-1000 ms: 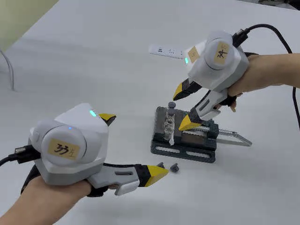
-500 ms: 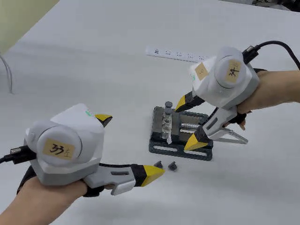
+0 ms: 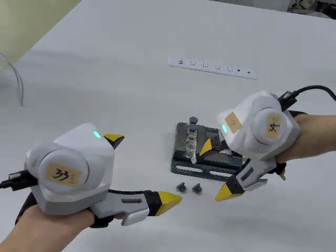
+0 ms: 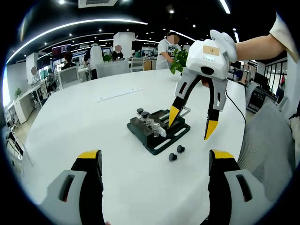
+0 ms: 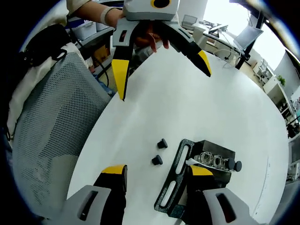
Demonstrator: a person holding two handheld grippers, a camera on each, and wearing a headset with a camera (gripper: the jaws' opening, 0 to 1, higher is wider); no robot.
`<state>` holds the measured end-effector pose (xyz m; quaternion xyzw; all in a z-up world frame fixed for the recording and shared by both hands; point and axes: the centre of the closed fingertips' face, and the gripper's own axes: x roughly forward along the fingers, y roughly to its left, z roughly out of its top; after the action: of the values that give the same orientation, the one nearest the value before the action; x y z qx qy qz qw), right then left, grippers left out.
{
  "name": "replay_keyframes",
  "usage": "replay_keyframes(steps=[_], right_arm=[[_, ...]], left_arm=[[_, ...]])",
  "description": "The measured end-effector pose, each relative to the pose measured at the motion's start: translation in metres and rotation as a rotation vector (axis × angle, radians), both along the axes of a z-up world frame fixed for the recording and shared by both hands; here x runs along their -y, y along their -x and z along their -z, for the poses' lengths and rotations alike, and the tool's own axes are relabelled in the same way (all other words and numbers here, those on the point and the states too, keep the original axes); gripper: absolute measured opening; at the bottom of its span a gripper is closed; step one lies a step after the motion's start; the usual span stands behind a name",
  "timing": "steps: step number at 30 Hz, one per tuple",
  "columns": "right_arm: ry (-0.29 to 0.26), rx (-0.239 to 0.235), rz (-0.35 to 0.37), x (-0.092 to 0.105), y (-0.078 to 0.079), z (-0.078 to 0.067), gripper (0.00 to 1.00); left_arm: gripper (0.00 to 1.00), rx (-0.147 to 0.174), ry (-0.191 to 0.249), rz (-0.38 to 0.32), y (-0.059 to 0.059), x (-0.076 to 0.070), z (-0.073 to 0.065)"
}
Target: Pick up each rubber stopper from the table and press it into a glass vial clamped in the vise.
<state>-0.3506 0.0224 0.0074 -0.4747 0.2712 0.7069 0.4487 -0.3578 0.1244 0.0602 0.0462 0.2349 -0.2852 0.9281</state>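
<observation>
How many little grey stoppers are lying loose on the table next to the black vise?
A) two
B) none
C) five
A, since one stopper and a second stopper lie side by side on the table just in front of the vise.

Two grippers: the left gripper (image 3: 146,169) and the right gripper (image 3: 214,173). Two loose stoppers (image 3: 181,187) lie between their lower tips. One vise (image 3: 197,169) by the right gripper holds one row of vials (image 3: 189,144) (exact number unclear), two already capped. One power strip (image 3: 212,67) lies beyond the vise.
</observation>
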Motion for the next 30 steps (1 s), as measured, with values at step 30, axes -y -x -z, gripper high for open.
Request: replay_keyframes(steps=[30], right_arm=[[0.019, 0.132, -0.208, -0.011, 0.001, 0.040, 0.08]], left_arm=[[0.93, -0.030, -0.003, -0.026, 0.009, -0.011, 0.010]])
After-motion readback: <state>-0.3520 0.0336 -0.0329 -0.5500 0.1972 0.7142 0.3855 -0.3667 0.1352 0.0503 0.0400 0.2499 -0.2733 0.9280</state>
